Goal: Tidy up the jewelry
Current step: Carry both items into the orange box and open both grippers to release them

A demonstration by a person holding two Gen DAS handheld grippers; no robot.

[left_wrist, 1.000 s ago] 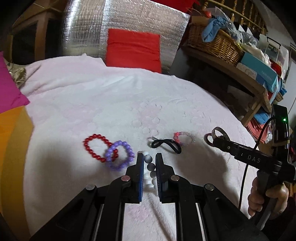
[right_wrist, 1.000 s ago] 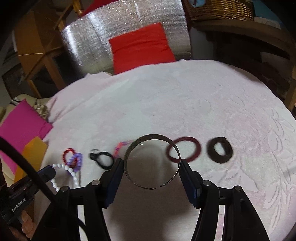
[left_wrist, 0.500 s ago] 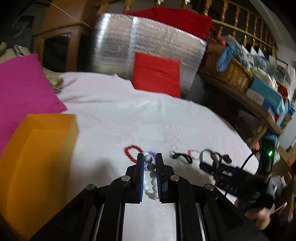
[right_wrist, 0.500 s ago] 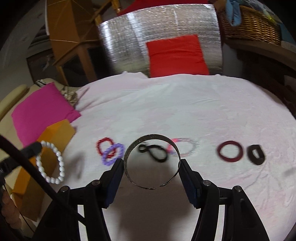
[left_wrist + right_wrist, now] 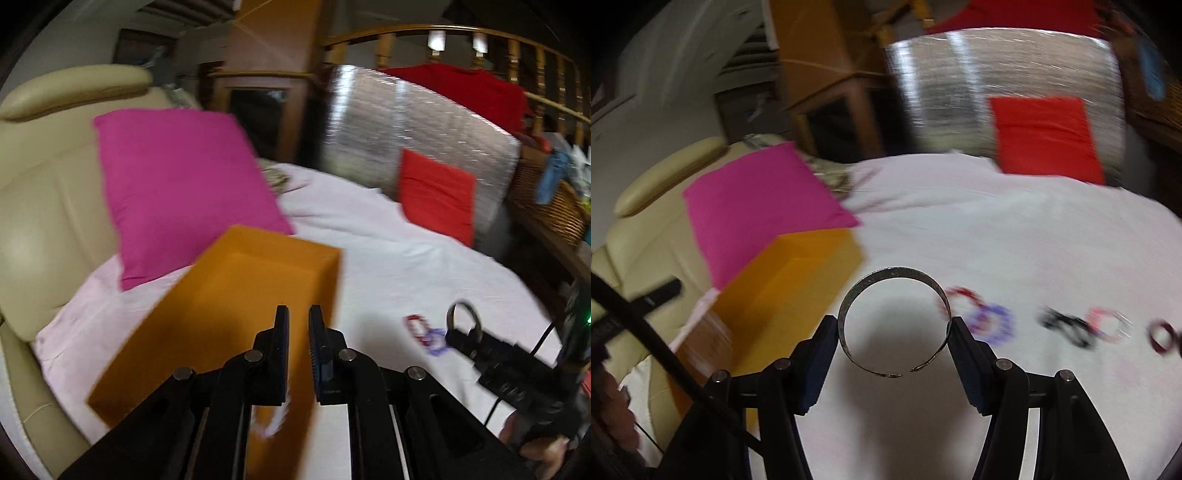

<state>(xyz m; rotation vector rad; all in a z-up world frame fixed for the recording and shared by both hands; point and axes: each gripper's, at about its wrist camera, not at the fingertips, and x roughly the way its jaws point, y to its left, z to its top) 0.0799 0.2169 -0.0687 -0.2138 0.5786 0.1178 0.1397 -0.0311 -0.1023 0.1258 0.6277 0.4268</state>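
My left gripper [image 5: 298, 326] hovers over the open orange box [image 5: 240, 295], its jaws nearly together. A whitish blur [image 5: 275, 417] low between its fingers looks like the white bead bracelet it holds. My right gripper [image 5: 894, 323] is shut on a grey metal cuff bangle [image 5: 894, 273], held above the white bedspread [image 5: 1015, 229] just right of the orange box [image 5: 798, 266]. A red bead bracelet [image 5: 960, 295], a purple one [image 5: 993, 321], a black band [image 5: 1067, 325], a pink bracelet [image 5: 1108, 325] and a dark red ring [image 5: 1161, 336] lie in a blurred row.
A magenta pillow [image 5: 177, 184] leans on a beige armchair [image 5: 48, 192] behind the box. A red cushion [image 5: 436, 192] rests against a silver foil panel [image 5: 406, 118] at the back. A wicker basket [image 5: 554, 206] sits on a wooden shelf at the right.
Both grippers swung left and a little up from the row of bracelets to the orange box, which now fills the left view. The bangle stays gripped; the white beads no longer show at the left fingertips.
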